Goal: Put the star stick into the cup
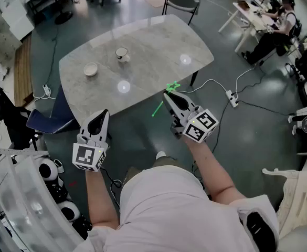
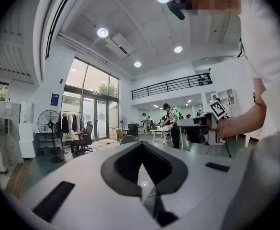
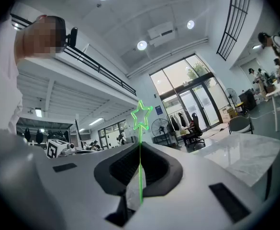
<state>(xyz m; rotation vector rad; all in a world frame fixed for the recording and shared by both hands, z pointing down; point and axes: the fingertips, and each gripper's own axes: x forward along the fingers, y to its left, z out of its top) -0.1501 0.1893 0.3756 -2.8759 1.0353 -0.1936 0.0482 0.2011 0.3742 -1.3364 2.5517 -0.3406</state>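
A thin green star stick (image 1: 165, 97) is pinched in my right gripper (image 1: 168, 95), which is shut on it in front of the marble table's (image 1: 158, 41) near edge. In the right gripper view the star (image 3: 141, 115) stands upright above the closed jaws, the stick running down between them. A white cup (image 1: 122, 53) stands on the table's far middle, well beyond the stick. My left gripper (image 1: 102, 115) hangs over the floor by the table's near left corner, shut on nothing. From the left gripper view (image 2: 142, 166), the right gripper (image 2: 202, 126) and the stick (image 2: 178, 115) show to the right.
A small bowl (image 1: 90, 69) sits left of the cup. A chair (image 1: 181, 3) stands behind the table, and a blue seat (image 1: 48, 121) at its left. A power strip and cables (image 1: 232, 98) lie on the floor at right. A person sits at a far desk (image 1: 271, 35).
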